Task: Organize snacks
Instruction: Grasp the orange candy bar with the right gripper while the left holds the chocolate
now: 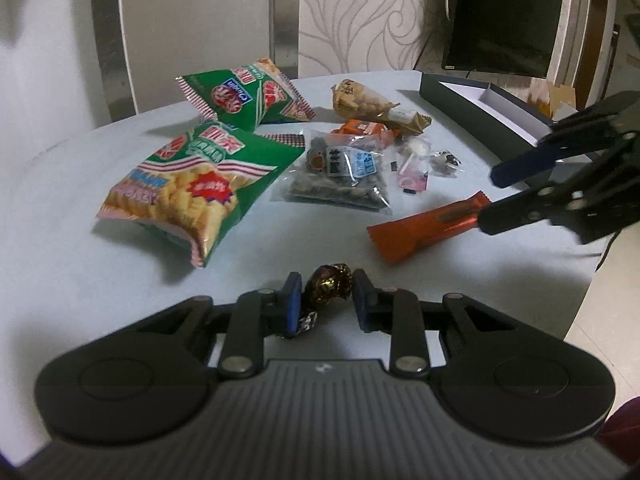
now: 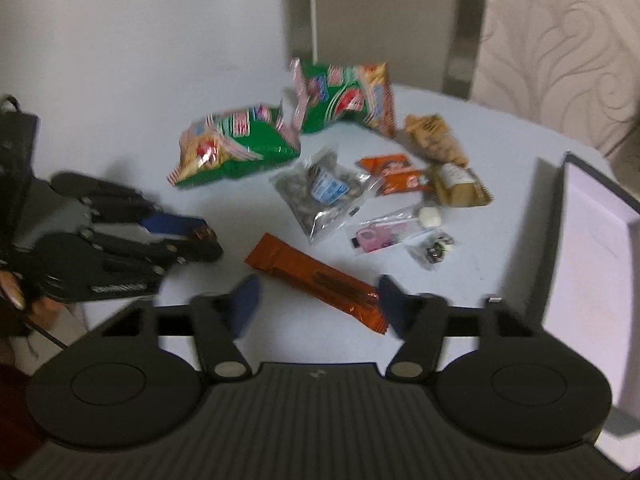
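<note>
A foil-wrapped chocolate candy [image 1: 330,280] sits between my left gripper's [image 1: 326,300] blue pads, which press on it from both sides just above the pale table [image 1: 80,260]. From the right wrist view the left gripper [image 2: 192,236] is at the left with the candy [image 2: 202,234] at its tips. An orange wrapped bar [image 1: 424,228] lies flat on the table. My right gripper [image 2: 320,306] is open, its fingers standing either side of the bar's [image 2: 316,280] near end without pinching it. The left wrist view shows the right gripper [image 1: 500,194] at that bar's far end.
Two green snack bags [image 1: 192,188] [image 1: 248,92], a clear bag of seeds [image 1: 340,172], a tan nut bag [image 1: 360,100], small orange packets [image 1: 360,126] and tiny sweets [image 1: 444,160] lie mid-table. An open dark box [image 1: 480,108] [image 2: 592,240] stands at the right edge.
</note>
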{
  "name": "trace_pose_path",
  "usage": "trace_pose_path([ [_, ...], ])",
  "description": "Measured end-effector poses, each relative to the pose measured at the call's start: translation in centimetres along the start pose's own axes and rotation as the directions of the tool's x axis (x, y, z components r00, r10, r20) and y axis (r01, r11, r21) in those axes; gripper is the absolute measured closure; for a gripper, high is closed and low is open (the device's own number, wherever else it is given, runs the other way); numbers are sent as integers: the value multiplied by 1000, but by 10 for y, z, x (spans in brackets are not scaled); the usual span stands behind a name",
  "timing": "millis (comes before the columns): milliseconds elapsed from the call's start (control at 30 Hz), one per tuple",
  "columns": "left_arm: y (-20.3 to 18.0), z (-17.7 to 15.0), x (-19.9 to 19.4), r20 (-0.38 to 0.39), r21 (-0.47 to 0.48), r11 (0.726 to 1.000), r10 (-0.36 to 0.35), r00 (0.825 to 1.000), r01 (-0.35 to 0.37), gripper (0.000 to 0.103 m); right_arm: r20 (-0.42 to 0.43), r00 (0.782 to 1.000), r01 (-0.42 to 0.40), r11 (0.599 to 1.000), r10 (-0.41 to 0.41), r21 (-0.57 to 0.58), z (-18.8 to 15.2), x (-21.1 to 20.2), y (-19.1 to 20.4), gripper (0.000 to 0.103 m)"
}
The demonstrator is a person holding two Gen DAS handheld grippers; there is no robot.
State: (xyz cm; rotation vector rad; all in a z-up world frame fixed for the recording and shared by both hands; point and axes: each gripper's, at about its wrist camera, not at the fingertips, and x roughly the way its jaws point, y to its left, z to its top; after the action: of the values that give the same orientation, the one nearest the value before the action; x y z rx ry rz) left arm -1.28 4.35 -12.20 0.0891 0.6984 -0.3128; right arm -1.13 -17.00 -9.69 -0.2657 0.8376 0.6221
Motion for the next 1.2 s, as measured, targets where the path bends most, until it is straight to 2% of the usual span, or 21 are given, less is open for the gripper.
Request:
trace_pose_path([
  [267, 2, -4, -3, 1, -1, 1000, 11, 1000, -11, 72, -79, 997, 4, 984, -19, -178, 8, 32, 6, 44],
  [400, 2, -4, -2, 0, -4, 1000, 11, 1000, -11, 71, -150, 989, -17, 978, -14, -206, 10, 49, 3, 43],
  [433, 2, -4, -2, 0, -6, 1000, 10, 1000, -10, 71, -146, 989, -27, 980, -2, -197, 11, 51, 2, 42],
  [533, 2, -3, -2, -1, -12, 1000, 10, 1000, -10, 71, -166, 986, -52, 989, 28, -142, 15, 58, -4, 32],
  [633, 3, -2, -2, -2, -11, 1000, 7, 1000, -7, 70, -167, 986, -24, 992, 3, -124, 14, 61, -5, 17],
  [667, 3, -2, -1, -2, -9, 1000, 6, 1000, -6, 70, -181, 983, -12, 994, -7, -105, 13, 61, -6, 11],
  [733, 3, -3, -2, -2, -8, 1000, 6, 1000, -6, 70, -176, 984, 27, 999, -34, -39, 9, 56, -9, 11],
  [800, 4, -4, -3, -4, -6, 1000, 8, 1000, -8, 70, -136, 990, 50, 995, -38, 85, 5, 41, -13, 10],
  [900, 6, -4, -4, -10, -14, 1000, 6, 1000, -6, 70, -101, 994, 75, 932, -42, 354, -10, 22, -24, 4],
  [967, 9, -4, -5, -15, -16, 1000, -2, 1000, 2, 70, -87, 996, 53, 884, -14, 465, -21, 18, -26, 3],
  [1100, 12, -4, -7, -26, 12, 1000, -23, 999, 23, 70, -82, 993, 113, 860, -83, 497, -21, 26, -15, 3],
  [1167, 14, -5, -8, -27, 29, 999, -38, 999, 39, 70, -94, 981, 194, 872, -169, 449, -15, 34, -7, 1],
  [1200, 16, -6, -8, -27, 38, 998, -46, 999, 47, 70, -129, 972, 235, 858, -198, 457, -12, 39, -5, 1],
])
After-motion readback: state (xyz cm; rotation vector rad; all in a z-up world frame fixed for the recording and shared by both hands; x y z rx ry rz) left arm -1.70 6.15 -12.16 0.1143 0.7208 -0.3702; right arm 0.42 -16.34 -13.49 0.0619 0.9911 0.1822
